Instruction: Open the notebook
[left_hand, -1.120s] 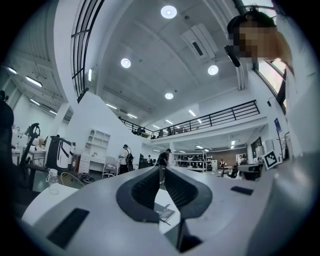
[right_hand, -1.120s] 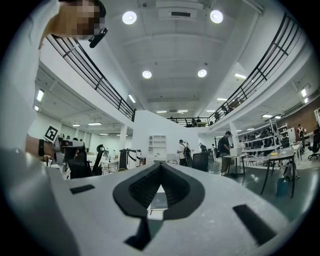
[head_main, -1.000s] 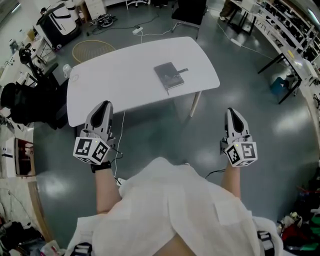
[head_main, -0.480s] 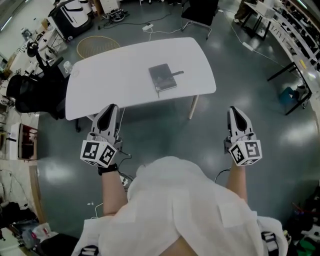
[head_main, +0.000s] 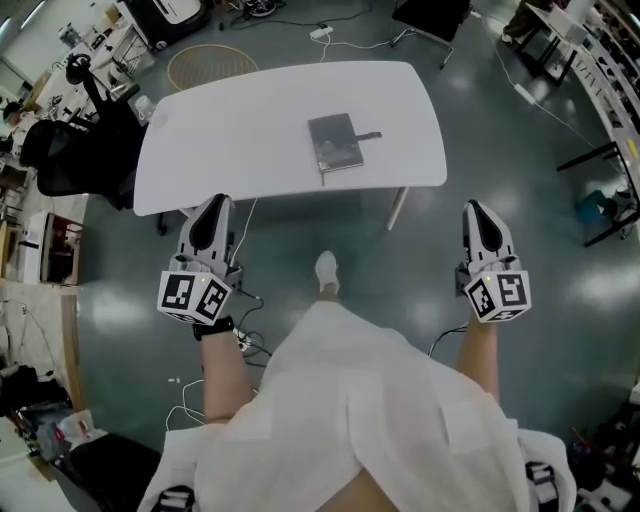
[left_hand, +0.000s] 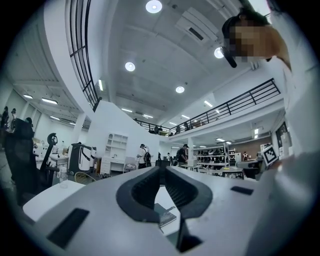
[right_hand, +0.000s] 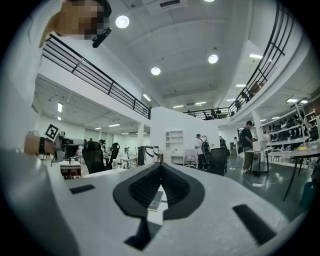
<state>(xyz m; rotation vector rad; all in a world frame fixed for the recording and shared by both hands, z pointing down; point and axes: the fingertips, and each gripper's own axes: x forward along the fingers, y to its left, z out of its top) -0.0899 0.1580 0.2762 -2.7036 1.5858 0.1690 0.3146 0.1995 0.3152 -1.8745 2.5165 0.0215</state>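
A closed grey notebook (head_main: 335, 142) lies on the white table (head_main: 230, 130), toward its near right side, with a dark strap or pen (head_main: 370, 136) sticking out at its right edge. Both grippers hang over the floor, short of the table's near edge and apart from the notebook. My left gripper (head_main: 217, 204) has its jaws together with nothing between them. My right gripper (head_main: 475, 208) is likewise shut and holds nothing. Through the left gripper view's jaw window the notebook (left_hand: 162, 215) shows on the table, and it shows again as the notebook (right_hand: 155, 200) in the right gripper view.
A black office chair (head_main: 70, 150) stands at the table's left end. A round hoop (head_main: 210, 65) and cables lie on the floor beyond the table. A white table leg (head_main: 398, 208) stands between the grippers. My shoe (head_main: 326, 270) is on the grey floor. Desks line the right side.
I have stepped toward the table, and a shoe now shows below it. Both grippers stay shut and level, still short of the table edge.
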